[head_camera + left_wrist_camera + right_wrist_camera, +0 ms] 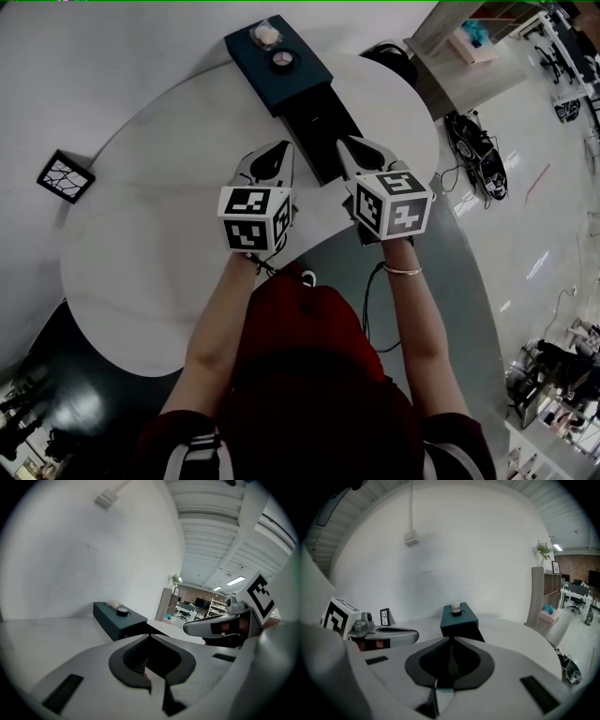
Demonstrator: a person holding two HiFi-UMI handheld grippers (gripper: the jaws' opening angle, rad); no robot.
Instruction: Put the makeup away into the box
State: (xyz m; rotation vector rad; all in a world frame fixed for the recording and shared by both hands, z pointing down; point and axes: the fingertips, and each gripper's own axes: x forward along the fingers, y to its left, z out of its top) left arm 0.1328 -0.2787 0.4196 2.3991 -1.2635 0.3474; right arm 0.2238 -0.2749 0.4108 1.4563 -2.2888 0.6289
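A dark teal box [302,82] stands at the far side of the white round table [141,262], its black drawer [323,131] pulled out toward me. On the box top lie a white puff [266,36] and a round compact [282,61]; both show in the left gripper view as the compact [122,611] and from the right as the compact [456,612]. My left gripper [283,147] hovers just left of the drawer, jaws shut, nothing seen in them. My right gripper [344,142] hovers over the drawer's front right, jaws shut, with nothing visible between them.
A small black-framed picture [66,176] stands at the table's far left. A white wall backs the table. Right of the table's edge, bags and cables [478,155] lie on the floor. A grey partition [539,597] stands to the right.
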